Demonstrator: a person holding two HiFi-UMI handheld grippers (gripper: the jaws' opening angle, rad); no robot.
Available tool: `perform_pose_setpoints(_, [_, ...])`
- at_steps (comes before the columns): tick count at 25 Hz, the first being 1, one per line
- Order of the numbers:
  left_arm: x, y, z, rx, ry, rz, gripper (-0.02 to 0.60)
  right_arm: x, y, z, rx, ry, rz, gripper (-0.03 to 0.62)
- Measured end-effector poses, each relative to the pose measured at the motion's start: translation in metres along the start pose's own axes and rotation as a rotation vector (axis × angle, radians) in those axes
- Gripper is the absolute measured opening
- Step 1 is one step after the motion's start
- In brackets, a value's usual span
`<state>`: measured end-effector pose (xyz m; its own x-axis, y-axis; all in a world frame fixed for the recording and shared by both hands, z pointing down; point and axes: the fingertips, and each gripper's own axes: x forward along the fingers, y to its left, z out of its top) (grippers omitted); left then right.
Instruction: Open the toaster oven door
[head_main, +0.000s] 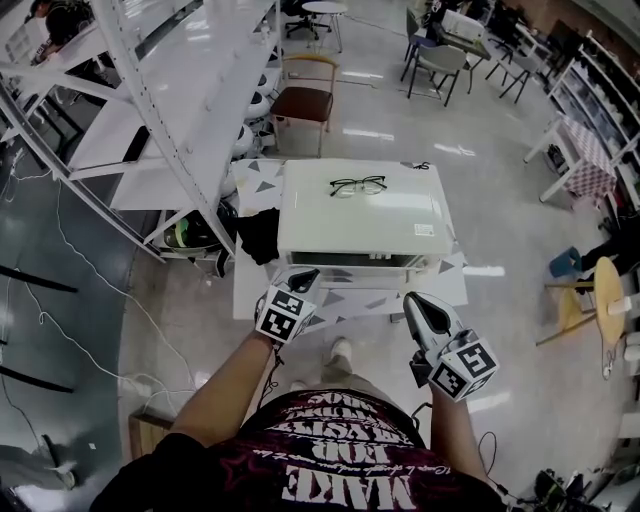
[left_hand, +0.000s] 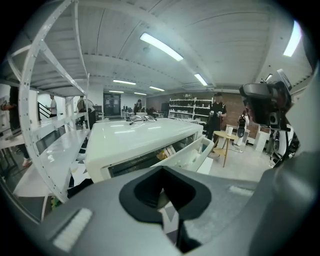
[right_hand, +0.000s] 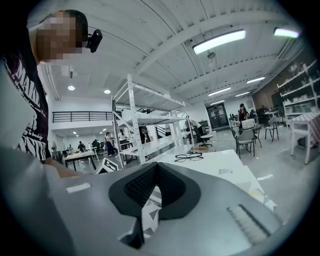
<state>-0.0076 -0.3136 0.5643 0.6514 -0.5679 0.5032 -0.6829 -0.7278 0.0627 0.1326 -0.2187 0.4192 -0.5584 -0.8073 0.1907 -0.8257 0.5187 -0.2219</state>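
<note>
A white toaster oven (head_main: 360, 215) stands on a small table (head_main: 250, 290) with a triangle pattern, a pair of glasses (head_main: 358, 185) lying on its top. In the left gripper view the oven's door (left_hand: 192, 150) is tilted a little way out from the front, leaving a dark gap along its top. My left gripper (head_main: 303, 277) is shut and empty, just in front of the oven's front left corner, above the table. My right gripper (head_main: 415, 300) is also shut and empty, in front of the oven's right corner and slightly further back. Neither touches the door.
A white shelving rack (head_main: 190, 110) runs along the left, close to the table. Behind the oven stands a brown chair (head_main: 305, 100). A round wooden side table (head_main: 605, 290) is off to the right. The person's feet (head_main: 340, 352) are at the table's near edge.
</note>
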Motion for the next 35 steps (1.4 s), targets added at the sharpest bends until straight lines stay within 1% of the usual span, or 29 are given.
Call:
perform_pose_setpoints(4, [0.003, 0.001, -0.003, -0.013, 0.059, -0.024, 0.0, -0.003, 0.004, -0.005, 0.009, 0.004, -0.007, 0.026])
perform_pose_setpoints(6, [0.003, 0.0, -0.003, -0.012, 0.069, -0.034, 0.0, -0.003, 0.005, -0.007, 0.015, 0.007, -0.011, 0.026])
perform_pose_setpoints(11, [-0.001, -0.006, -0.007, 0.008, 0.035, -0.02, 0.0, -0.004, 0.01, -0.007, 0.013, -0.002, -0.017, 0.027])
perform_pose_setpoints(15, [-0.004, -0.016, -0.017, 0.027, 0.034, -0.03, 0.0, -0.013, 0.014, -0.004, 0.006, -0.027, -0.032, 0.026])
perform_pose_setpoints(20, [-0.009, -0.026, -0.027, 0.034, 0.029, -0.031, 0.0, -0.029, 0.025, -0.011, 0.011, -0.018, -0.055, 0.026])
perform_pose_setpoints(24, [-0.014, -0.037, -0.038, 0.023, 0.009, -0.041, 0.0, -0.049, 0.035, -0.023, 0.022, -0.001, -0.09, 0.026])
perform_pose_setpoints(26, [-0.016, -0.042, -0.044, 0.037, -0.014, -0.028, 0.0, -0.058, 0.039, -0.03, 0.033, 0.009, -0.107, 0.026])
perform_pose_setpoints(28, [-0.017, -0.044, -0.05, 0.06, -0.055, -0.009, 0.0, -0.065, 0.043, -0.037, 0.041, 0.021, -0.118, 0.026])
perform_pose_setpoints(30, [-0.019, -0.046, -0.053, 0.069, -0.082, -0.002, 0.0, -0.069, 0.047, -0.041, 0.04, 0.027, -0.12, 0.026])
perform_pose_setpoints(35, [-0.021, -0.054, -0.061, 0.068, -0.103, -0.012, 0.0, -0.071, 0.052, -0.039, 0.026, 0.025, -0.104, 0.026])
